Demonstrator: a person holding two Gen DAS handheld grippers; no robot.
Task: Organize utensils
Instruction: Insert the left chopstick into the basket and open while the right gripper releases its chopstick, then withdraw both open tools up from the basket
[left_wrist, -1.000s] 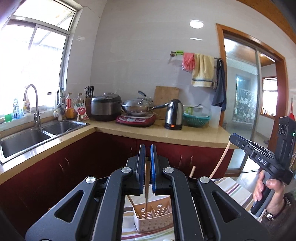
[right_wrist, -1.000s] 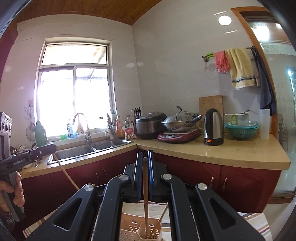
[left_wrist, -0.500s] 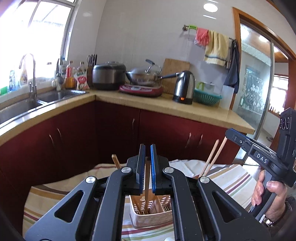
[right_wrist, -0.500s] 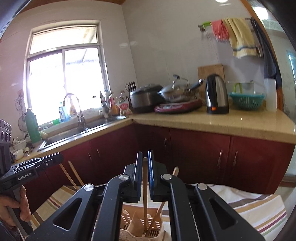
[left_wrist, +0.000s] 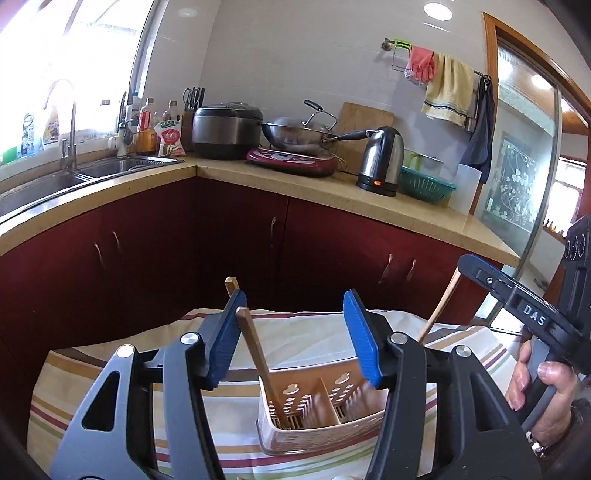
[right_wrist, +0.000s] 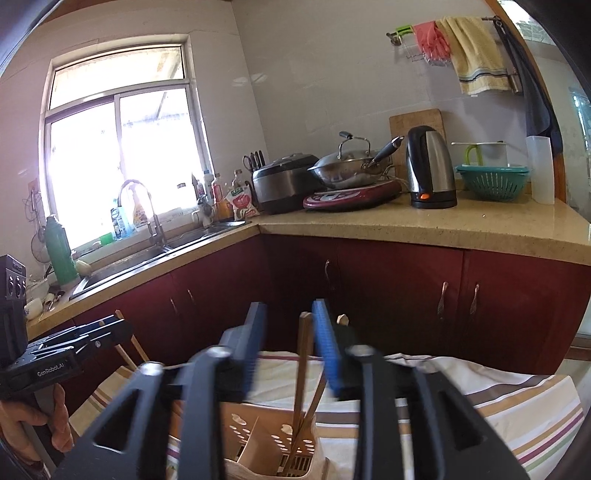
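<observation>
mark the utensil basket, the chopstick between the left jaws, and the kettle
Beige perforated plastic utensil basket (left_wrist: 364, 395): left wrist view, back wall.
Brown wooden chopstick (left_wrist: 255, 347): left wrist view, mid shaft, standing in the basket's left compartment.
Steel-and-black electric kettle (right_wrist: 430, 173): right wrist view, steel body.

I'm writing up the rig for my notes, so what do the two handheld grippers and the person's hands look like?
Both are black plastic pistol-grip tools. The left gripper and right gripper each carry two blue ribbed pads on black triangular linkages with silver pivot screws. One body reads "DAS" in white; the other reads "GenRobot.AI". The right hand shows a wristwatch and a dark sleeve.
</observation>
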